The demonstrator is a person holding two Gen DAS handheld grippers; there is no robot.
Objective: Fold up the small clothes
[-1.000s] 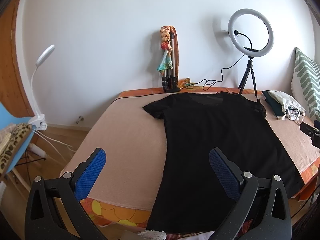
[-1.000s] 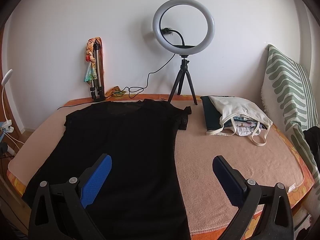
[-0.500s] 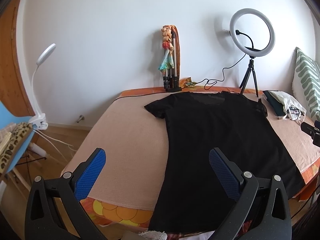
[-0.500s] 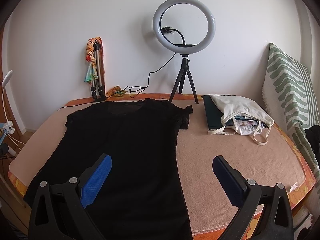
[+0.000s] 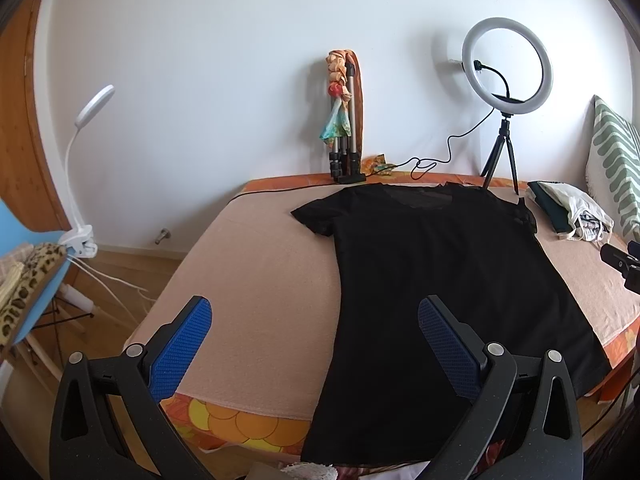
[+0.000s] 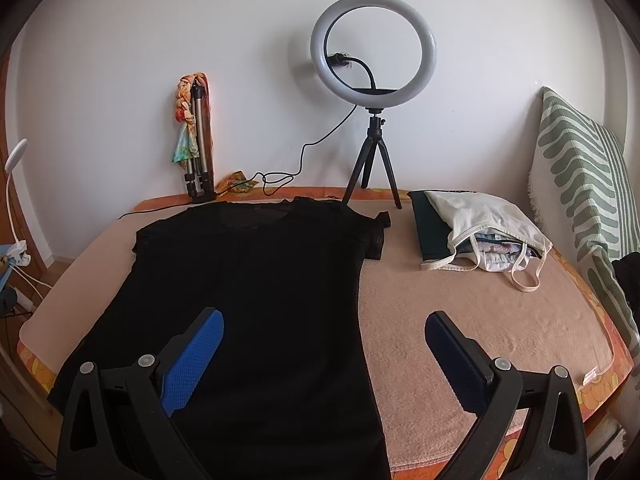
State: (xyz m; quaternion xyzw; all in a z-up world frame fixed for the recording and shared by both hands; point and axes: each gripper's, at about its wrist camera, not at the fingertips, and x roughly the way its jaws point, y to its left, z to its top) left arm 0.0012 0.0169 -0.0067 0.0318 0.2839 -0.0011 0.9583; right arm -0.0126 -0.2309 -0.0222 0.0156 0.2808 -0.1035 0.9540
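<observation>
Ahead of left wrist view: black T-shirt (image 5: 448, 280) is lying flat on the bed (image 5: 256, 280), collar far, hem hanging over the near edge.
Left gripper (image 5: 314, 344): I am holding it spread wide, empty, above the shirt's left side edge.
Right wrist view, shirt axis: running straight away from me.
Right gripper (image 6: 324, 354): I am keeping it open, empty, straddling the shirt's right edge.
Nearer hand: neither; each is facing its own side.

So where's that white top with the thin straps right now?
In the right wrist view the white top lies on the bed's far right side, draped over a small pile of clothes, between the ring light's tripod and the green-striped pillow.
</observation>
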